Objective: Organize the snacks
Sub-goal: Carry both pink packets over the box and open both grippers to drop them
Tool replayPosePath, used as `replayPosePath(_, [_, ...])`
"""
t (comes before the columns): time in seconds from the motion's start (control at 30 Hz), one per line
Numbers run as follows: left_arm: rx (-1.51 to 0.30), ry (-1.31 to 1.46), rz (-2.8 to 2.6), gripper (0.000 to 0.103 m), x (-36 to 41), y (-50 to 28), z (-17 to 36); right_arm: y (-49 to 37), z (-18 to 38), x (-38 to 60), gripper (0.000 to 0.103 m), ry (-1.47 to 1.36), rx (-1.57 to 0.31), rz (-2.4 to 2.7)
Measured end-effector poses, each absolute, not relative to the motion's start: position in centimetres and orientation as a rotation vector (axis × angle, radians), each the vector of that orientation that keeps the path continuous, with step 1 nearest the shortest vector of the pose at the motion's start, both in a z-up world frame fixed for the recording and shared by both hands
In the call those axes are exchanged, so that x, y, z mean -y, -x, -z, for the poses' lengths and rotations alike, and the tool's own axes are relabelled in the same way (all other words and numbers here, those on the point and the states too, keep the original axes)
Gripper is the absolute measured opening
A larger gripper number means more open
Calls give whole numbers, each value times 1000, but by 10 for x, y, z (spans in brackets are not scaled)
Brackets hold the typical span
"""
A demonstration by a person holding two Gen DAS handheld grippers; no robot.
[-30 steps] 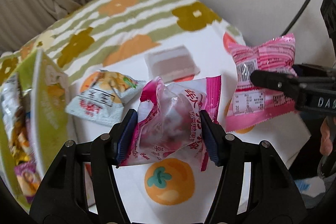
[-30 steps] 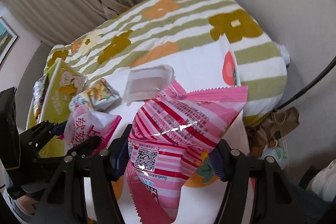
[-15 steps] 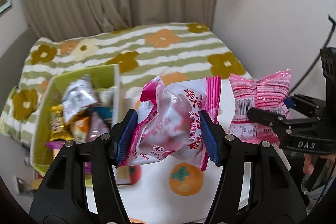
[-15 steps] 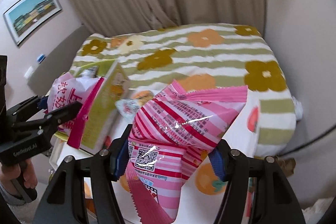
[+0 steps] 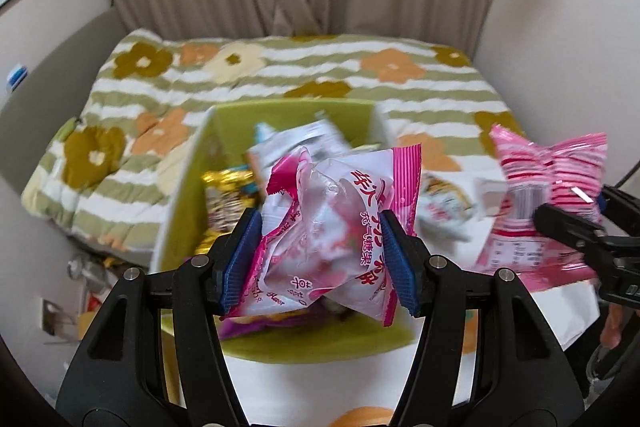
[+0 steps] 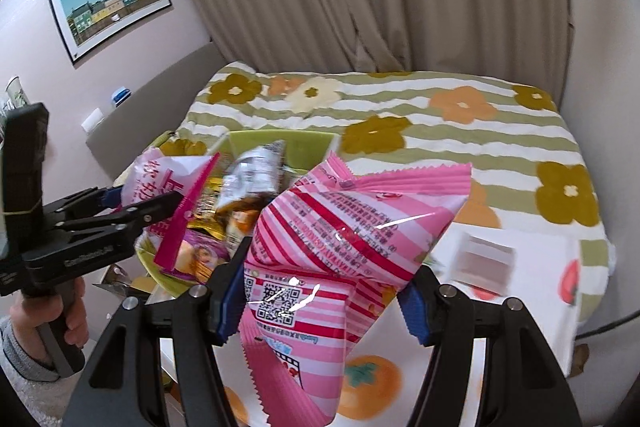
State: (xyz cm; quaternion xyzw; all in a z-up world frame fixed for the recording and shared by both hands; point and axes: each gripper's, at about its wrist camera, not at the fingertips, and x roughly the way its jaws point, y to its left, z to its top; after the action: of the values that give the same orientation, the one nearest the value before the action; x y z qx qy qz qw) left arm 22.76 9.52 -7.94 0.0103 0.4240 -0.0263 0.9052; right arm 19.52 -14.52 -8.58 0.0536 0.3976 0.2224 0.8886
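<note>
Left wrist view: both grippers' jaws clamp upright pink packets, the left gripper [image 5: 320, 259] above the green box [image 5: 184, 183].

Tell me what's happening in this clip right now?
A person is sorting snacks with a handheld gripper in each hand. The left gripper is shut on a crumpled pink-and-white candy bag, held above the green bin already full of snacks. The right gripper is shut on a pink striped packet. Two more snacks lie on the tablecloth.
</note>
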Motion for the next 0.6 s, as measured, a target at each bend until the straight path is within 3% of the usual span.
replayPosePath(0.2, [-930, -28, 46, 58, -143, -247, 109, -200, 90, 93, 60, -100, -835, -479])
replayPosePath(0.27, [-950, -45, 71, 66, -150, -252, 119, -200, 92, 81, 60, -102, -839, -480])
replayPosePath(0.33, [-944, -72, 81, 101, -153, -254, 125, -198, 94, 70, 60, -100, -842, -475])
replayPosePath(0.6, [-912, -110, 127, 103, -168, -244, 124, -198, 102, 39, 60, -77, -859, -463])
